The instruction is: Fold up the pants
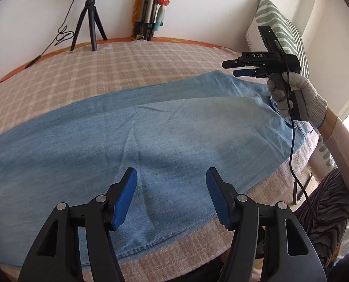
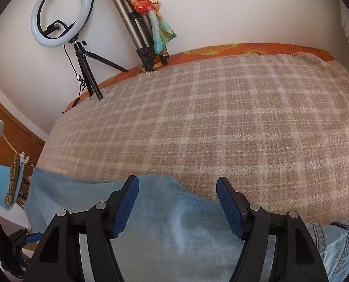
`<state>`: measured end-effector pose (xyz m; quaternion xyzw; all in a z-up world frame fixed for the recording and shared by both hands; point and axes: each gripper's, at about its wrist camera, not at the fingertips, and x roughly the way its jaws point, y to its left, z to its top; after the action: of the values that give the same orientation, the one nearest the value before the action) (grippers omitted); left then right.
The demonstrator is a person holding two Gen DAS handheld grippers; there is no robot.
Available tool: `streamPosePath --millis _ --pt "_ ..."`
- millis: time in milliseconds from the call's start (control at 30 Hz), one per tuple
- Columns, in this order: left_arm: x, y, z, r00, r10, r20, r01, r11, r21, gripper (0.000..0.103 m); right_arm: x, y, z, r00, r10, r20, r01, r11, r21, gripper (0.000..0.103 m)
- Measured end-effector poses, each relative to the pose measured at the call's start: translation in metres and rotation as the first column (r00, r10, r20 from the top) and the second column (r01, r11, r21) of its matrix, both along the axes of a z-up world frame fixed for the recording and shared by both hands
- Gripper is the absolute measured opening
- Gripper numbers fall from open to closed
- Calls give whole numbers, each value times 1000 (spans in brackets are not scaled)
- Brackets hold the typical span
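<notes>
One pair of light blue denim pants [image 1: 151, 136] lies flat along a bed covered by a beige checked blanket [image 1: 127, 65], one leg laid over the other, the waistband end toward the right side. Two tools are present. The left tool [image 1: 172, 195] hovers above the near edge of the pants with its blue pads spread wide, holding nothing. The right tool [image 2: 178, 202] also stands wide and empty, above the denim near the waistband.

Against the wall stand one ring light [image 2: 61, 11] on a small black tripod [image 2: 87, 70] and one folded tripod [image 2: 139, 30] draped with a colourful scarf [image 2: 148, 7].

Only the left wrist view shows the right tool from outside, gripped by a white-gloved hand [image 1: 299, 94], plus a green-patterned cushion [image 1: 280, 30]. Only the right wrist view shows a wooden cabinet [image 2: 7, 141].
</notes>
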<state>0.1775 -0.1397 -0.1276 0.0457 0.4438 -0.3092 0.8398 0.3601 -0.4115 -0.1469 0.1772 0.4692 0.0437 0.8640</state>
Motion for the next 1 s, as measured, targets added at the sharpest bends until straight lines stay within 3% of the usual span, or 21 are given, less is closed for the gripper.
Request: streamPosePath --millis 167,267,333,367,400,567,700,767,833,933,1000 --pt "1 7 -13 999 1 -41 -1 1000 6 60 18 16 -13 996 71 -44 -72 997 -6 76" --pt "-1 10 -19 999 5 -49 -3 1000 29 60 16 28 -12 994 104 -43 -107 991 -78 77" --pt "-2 13 -21 998 8 -59 -6 1000 27 60 14 29 -12 994 107 -33 -109 990 -86 61" --pt "-2 15 -22 998 12 -63 -10 1000 24 60 13 28 -13 994 100 -34 -103 992 -78 34" --pt "-1 17 -23 998 15 -69 -13 1000 23 60 12 28 -13 995 93 -27 -95 993 -70 26" --pt "-3 20 -25 998 14 -68 -12 1000 20 60 0 33 4 996 74 41 -67 988 -139 9" --pt "-5 21 -26 998 10 -62 -8 1000 24 60 2 13 19 994 -17 109 35 985 -169 0" --pt "-6 22 -27 998 5 -57 -4 1000 27 60 9 6 13 995 -43 85 59 980 -192 0" --pt "-8 21 -26 999 6 -54 -4 1000 27 60 13 0 9 996 -57 66 67 986 -151 0" --pt "-8 26 -23 998 12 -68 -11 1000 14 60 16 6 17 996 -25 80 36 990 -140 6" --pt "-6 32 -19 997 30 -69 -30 1000 -2 60 20 18 28 994 4 106 10 991 -131 25"
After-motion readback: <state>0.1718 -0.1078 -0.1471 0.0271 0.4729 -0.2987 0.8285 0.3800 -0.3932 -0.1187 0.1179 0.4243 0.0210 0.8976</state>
